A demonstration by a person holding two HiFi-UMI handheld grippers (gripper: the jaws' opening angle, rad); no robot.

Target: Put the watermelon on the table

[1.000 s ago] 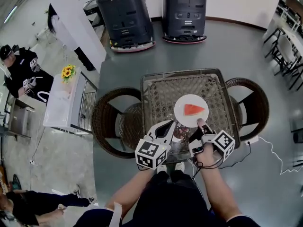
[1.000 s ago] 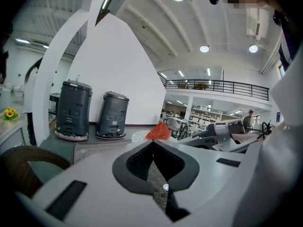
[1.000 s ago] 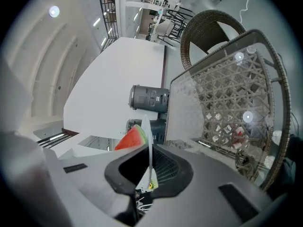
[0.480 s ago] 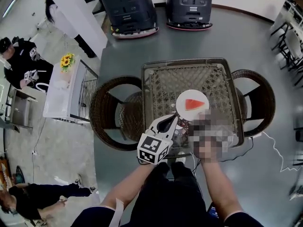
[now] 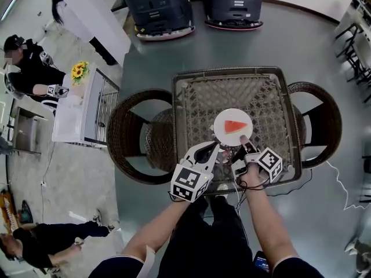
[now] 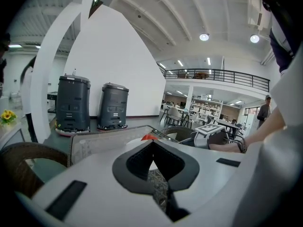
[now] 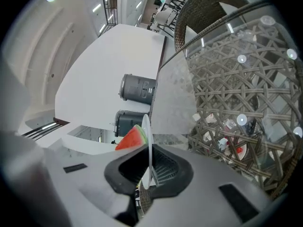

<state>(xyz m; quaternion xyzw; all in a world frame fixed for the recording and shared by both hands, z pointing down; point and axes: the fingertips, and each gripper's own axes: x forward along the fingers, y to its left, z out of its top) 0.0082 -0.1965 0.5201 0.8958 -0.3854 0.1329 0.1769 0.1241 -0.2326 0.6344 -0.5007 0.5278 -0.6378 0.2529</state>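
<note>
Right gripper view: right tool [image 7: 149, 156] is clamped tight on the rim of the white plate [image 7: 146, 126], likely so the watermelon slice [image 7: 130, 138] travels untouched. Head view: plate sits by the counter [image 5: 197, 103] near edge, touchdown unclear. Left tool [image 5: 213, 147] is closed and empty, just beside it.

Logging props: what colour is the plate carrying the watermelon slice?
White; the plate shows best in the head view.
</note>
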